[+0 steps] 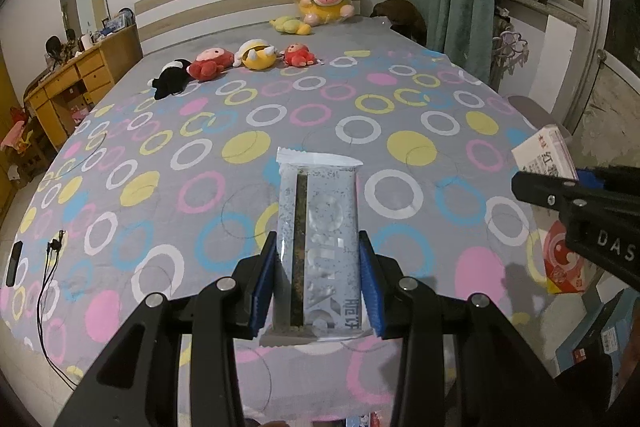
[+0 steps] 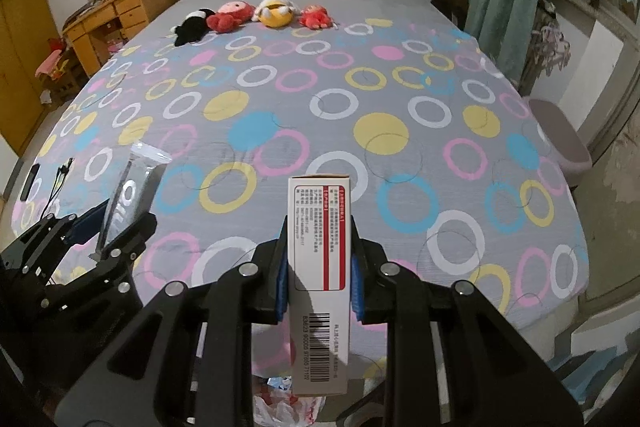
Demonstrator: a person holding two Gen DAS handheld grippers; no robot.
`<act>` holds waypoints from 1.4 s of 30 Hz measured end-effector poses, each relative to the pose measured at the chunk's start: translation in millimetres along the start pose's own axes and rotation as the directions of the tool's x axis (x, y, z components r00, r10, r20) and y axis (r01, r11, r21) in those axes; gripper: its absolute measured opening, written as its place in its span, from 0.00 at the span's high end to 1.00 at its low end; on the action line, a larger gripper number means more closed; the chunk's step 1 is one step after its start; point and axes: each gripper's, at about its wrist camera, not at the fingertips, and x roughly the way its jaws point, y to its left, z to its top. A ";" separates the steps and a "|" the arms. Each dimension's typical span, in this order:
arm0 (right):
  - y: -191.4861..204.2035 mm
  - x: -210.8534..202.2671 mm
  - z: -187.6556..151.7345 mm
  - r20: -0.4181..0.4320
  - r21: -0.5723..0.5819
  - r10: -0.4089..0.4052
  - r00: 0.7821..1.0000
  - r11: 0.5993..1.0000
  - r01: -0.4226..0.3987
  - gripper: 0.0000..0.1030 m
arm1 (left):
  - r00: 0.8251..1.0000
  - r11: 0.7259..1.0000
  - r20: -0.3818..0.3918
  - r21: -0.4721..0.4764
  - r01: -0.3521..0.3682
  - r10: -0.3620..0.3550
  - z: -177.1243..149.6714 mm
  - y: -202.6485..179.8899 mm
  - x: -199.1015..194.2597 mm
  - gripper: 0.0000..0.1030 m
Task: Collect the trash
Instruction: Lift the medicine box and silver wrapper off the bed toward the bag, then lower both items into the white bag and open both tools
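My left gripper (image 1: 318,267) is shut on a grey speckled snack wrapper (image 1: 316,227) and holds it above the foot of the bed. It also shows in the right wrist view (image 2: 124,199), at the left. My right gripper (image 2: 319,259) is shut on a white carton with red print and a barcode (image 2: 320,267), held above the bed's near edge. In the left wrist view the carton (image 1: 544,155) and the right gripper (image 1: 560,187) show at the right edge.
The bed (image 1: 320,115) has a grey sheet with coloured rings. Plush toys (image 1: 256,55) lie near the headboard. A phone and cable (image 1: 48,259) lie at the bed's left edge. A bag with wrappers (image 2: 280,399) sits below. A wooden desk (image 1: 76,79) stands left.
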 end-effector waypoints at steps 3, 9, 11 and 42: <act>6.9 -11.7 -9.4 0.022 -0.025 0.012 1.000 1.000 -0.011 0.78 | 1.000 1.000 0.008 0.001 -0.005 0.005 -9.1 0.3 -8.9 0.63; 19.8 -26.8 -33.1 0.028 -0.081 0.024 0.999 0.996 -0.022 0.78 | 1.000 1.000 -0.002 -0.014 -0.007 0.007 -35.2 2.1 -22.6 0.63; 22.2 -30.1 -43.4 0.022 -0.089 0.035 0.999 0.995 -0.033 0.78 | 1.000 1.000 -0.004 -0.022 -0.007 0.007 -47.8 2.7 -27.5 0.63; 52.2 -6.0 -224.7 -0.090 -0.155 0.076 0.993 0.984 -0.089 0.78 | 0.970 0.998 -0.240 -0.048 0.030 -0.040 -244.0 -2.5 -12.2 0.63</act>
